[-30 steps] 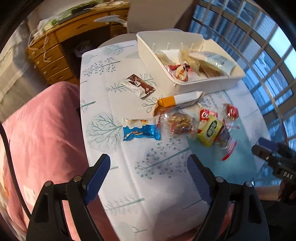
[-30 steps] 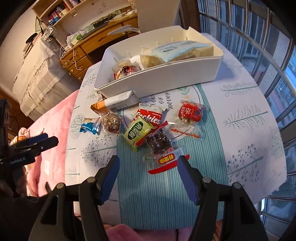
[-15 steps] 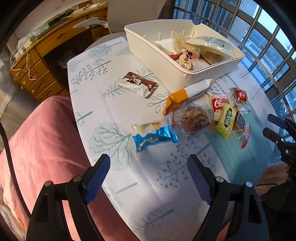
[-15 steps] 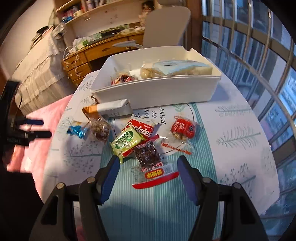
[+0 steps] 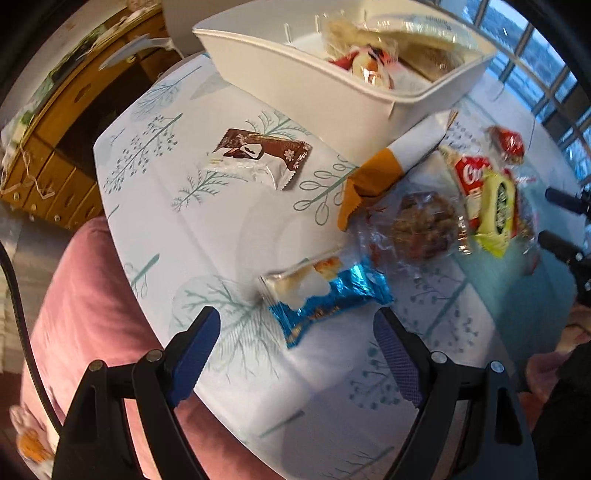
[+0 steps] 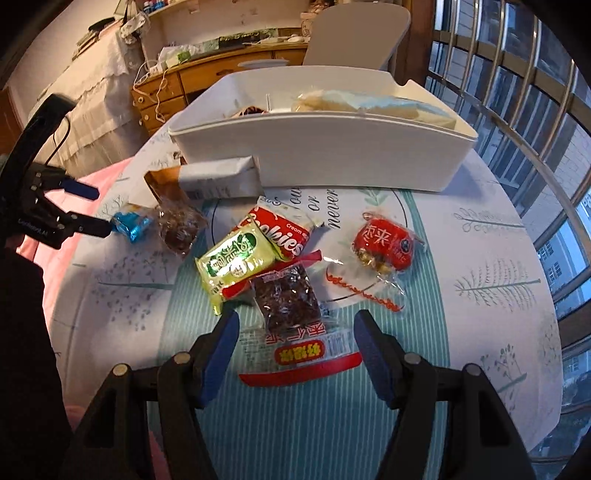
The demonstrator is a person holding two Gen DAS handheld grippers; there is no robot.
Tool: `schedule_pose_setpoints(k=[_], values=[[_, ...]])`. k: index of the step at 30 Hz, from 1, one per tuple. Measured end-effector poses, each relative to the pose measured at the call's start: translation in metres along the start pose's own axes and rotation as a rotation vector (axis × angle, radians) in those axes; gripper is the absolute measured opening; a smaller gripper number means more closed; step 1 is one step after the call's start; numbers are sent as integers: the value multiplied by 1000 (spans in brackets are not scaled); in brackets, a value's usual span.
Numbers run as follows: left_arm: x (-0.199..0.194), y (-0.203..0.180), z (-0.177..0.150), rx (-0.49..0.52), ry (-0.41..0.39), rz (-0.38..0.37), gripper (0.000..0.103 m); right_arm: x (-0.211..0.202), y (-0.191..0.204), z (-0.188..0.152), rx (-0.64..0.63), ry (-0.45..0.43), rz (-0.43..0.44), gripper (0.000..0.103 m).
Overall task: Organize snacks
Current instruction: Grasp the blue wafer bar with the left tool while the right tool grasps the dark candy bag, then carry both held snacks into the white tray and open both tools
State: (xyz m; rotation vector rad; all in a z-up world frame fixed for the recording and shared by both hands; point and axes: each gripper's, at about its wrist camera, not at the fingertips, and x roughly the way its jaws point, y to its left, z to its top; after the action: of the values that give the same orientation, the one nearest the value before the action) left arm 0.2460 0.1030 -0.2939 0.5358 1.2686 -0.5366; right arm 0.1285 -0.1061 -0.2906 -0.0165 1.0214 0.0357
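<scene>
A white bin (image 5: 295,70) (image 6: 332,155) with several snacks inside stands at the table's far side. Loose snacks lie in front of it: a blue foil pack (image 5: 325,295) (image 6: 131,225), a brown-white pack (image 5: 258,157), an orange-white pack (image 5: 399,158) (image 6: 214,177), a clear nut pack (image 5: 421,221) (image 6: 179,225), a red cookie pack (image 6: 284,232), a green pack (image 6: 236,262), a red-trimmed date pack (image 6: 291,314) and a red candy pack (image 6: 384,243). My left gripper (image 5: 295,347) is open just before the blue pack. My right gripper (image 6: 295,343) is open over the date pack.
The round table (image 6: 480,277) has a tree-print cloth. A pink cushion (image 5: 85,302) lies at its left edge. A wooden desk (image 6: 192,81) and a chair (image 6: 354,33) stand behind. Window bars (image 6: 517,92) run along the right.
My left gripper has moved forward and down toward the blue pack. My right gripper has moved down and closer to the date pack. Both stay open.
</scene>
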Motion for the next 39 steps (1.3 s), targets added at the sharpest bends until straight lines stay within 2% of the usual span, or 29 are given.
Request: schedule_pose_setpoints(k=[5, 11, 14, 16, 19, 21, 24, 26, 32, 39], values=[[15, -2, 6, 70, 38, 11, 84, 9, 4, 4, -52, 10, 7, 65], [29, 0, 14, 93, 66, -13, 84, 19, 5, 7, -66, 26, 13, 64], [37, 3, 18, 94, 74, -21, 84, 24, 4, 9, -61, 39, 23, 60], [38, 5, 21, 89, 69, -35, 80, 26, 4, 9, -65, 46, 27, 55], [39, 5, 24, 85, 69, -62, 69, 29, 5, 9, -68, 56, 33, 47], [38, 5, 24, 83, 64, -81, 59, 29, 6, 10, -74, 56, 32, 46], [38, 5, 24, 70, 52, -102, 49, 31, 6, 12, -84, 57, 35, 45], [37, 6, 23, 51, 45, -104, 46, 32, 5, 13, -84, 58, 39, 44], [36, -2, 20, 22, 13, -107, 27, 33, 7, 17, -90, 68, 44, 42], [29, -12, 12, -39, 12, -116, 24, 34, 6, 21, -64, 91, 63, 41]])
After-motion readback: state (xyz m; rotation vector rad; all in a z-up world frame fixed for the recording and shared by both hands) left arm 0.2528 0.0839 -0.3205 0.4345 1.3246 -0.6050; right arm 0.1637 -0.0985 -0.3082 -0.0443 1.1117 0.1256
